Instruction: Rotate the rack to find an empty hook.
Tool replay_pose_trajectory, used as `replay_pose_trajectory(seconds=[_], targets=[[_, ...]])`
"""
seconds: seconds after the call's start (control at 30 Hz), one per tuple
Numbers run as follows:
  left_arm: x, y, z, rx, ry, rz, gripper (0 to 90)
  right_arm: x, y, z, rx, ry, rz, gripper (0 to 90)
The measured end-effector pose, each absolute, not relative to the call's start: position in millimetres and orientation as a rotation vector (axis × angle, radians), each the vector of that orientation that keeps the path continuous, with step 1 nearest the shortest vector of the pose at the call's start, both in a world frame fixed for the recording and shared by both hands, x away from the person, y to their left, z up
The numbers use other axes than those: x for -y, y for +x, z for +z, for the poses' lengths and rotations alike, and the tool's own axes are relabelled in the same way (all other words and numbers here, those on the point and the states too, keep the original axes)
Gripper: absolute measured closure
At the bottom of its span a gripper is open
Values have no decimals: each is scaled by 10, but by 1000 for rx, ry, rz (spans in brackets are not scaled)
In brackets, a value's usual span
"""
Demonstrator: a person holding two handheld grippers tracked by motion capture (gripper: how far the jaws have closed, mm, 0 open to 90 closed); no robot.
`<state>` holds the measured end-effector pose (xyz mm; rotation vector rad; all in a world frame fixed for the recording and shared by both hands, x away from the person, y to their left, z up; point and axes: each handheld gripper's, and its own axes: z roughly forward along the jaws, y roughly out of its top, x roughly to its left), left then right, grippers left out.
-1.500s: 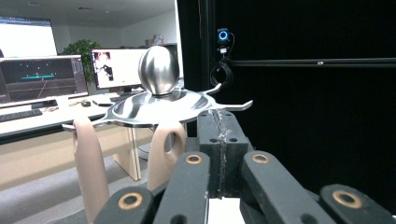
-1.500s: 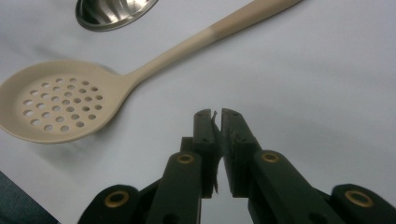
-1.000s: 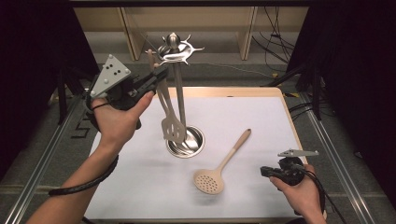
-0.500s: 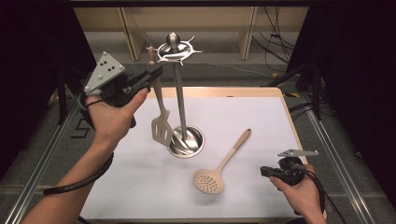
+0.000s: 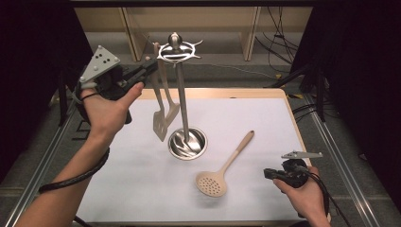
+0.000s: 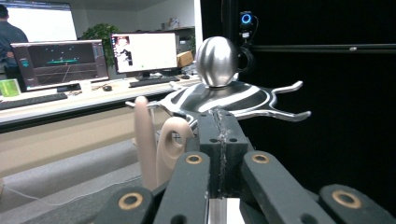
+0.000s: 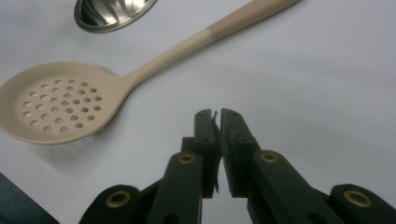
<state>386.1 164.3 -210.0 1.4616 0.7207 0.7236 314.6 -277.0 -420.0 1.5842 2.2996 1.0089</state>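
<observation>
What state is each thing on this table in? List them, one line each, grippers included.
Utensil stand: upright on the white table.
Slotted spatula: hanging off the table beside the stand's pole, handle up at the hooks; whether it is hooked cannot be told.
Skimmer spoon: lying flat, untouched.
Left gripper: raised by the stand's top, jaws together, the spatula's handle beside them.
Right gripper: low near the table, shut, empty.

No words or numbers can be read (monitor screens too blurred).
</observation>
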Motion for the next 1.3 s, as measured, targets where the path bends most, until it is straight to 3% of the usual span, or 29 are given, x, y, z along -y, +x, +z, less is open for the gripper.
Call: replay_pose_trajectory(seconds=[0.93, 1.1, 1.3], targets=[[-1673, 3915, -2089, -722, 1490, 753, 892, 2748, 3172, -4232, -2326, 1581, 1031, 840], [-1690, 3854, -2153, -710, 1505, 745, 836, 2689, 3175, -4244, -2370, 1607, 1076, 820], [-1707, 3644, -2342, -716, 1512, 672, 709, 2688, 3188, -4247, -2363, 1570, 1088, 794]])
